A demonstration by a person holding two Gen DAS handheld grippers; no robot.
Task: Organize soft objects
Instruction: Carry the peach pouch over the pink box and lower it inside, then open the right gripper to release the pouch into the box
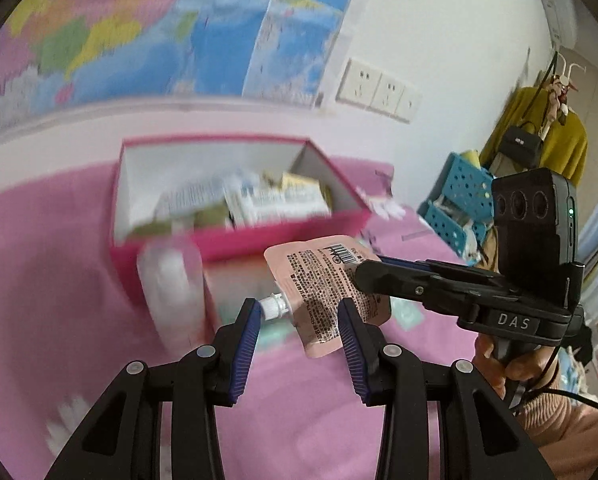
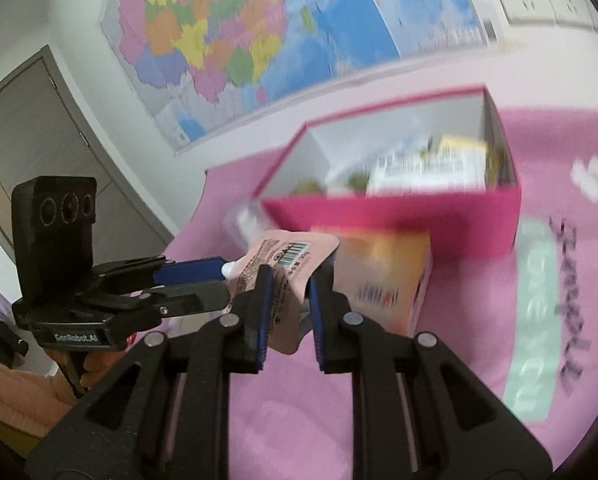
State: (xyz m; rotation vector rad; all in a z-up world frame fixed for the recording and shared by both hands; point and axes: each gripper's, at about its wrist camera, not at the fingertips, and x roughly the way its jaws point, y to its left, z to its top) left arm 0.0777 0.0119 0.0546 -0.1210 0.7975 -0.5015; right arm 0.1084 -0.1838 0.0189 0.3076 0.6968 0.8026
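A pink spouted pouch (image 1: 323, 292) with a white cap and printed text hangs in the air over the pink cloth. My right gripper (image 2: 289, 280) is shut on the pouch (image 2: 287, 276) and pinches it between its blue pads; from the left wrist view its arm reaches in from the right (image 1: 379, 270). My left gripper (image 1: 299, 312) is open, with the pouch's spout end between its fingers without touching them. Behind stands an open pink box (image 1: 235, 236) holding several packets; it also shows in the right wrist view (image 2: 395, 208).
A clear bottle (image 1: 171, 280) and an orange-pink carton (image 2: 383, 276) lie in front of the box on the pink cloth (image 1: 79, 280). Blue perforated baskets (image 1: 459, 204) stand at the right. A map hangs on the wall behind.
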